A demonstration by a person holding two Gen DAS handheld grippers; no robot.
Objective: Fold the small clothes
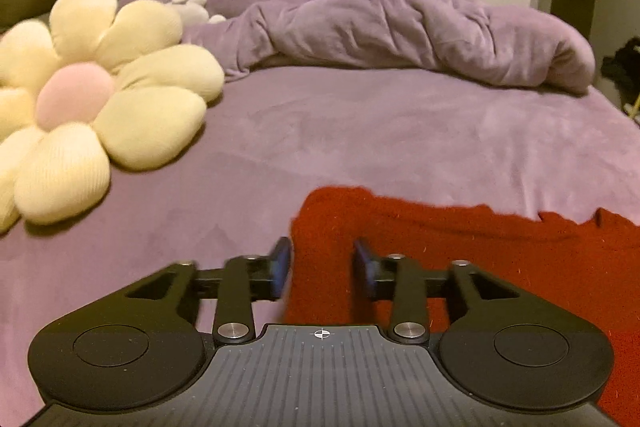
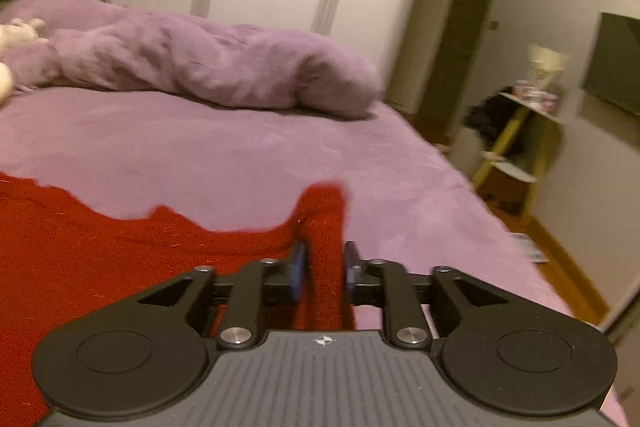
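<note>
Garment: a red knit piece [image 1: 500, 251] lies on the purple bed [image 1: 360, 131], spread between my two tools, its far edge wavy and uneven.
Left tool [image 1: 322, 265]: my jaws stand apart around the garment's left corner; red cloth fills the gap, but I cannot tell whether the pads touch it.
Right tool [image 2: 323, 267]: jaws narrower, with a raised strip of the red cloth [image 2: 326, 227] standing up between them; it looks pinched, so I judge this a grip on the right corner.
Surroundings: a flower-shaped cushion [image 1: 96, 99] sits well to the left, a rumpled purple duvet [image 1: 400, 31] across the far side; both are clear of the cloth.
Step in hand: taking hold of the two near corners, I judge, ahead of a fold.
Next move calls for: closing my left tool firmly on its corner, then lifting both corners evenly and carrying them toward the far edge, keeping the knit taut so it does not bunch.
</note>
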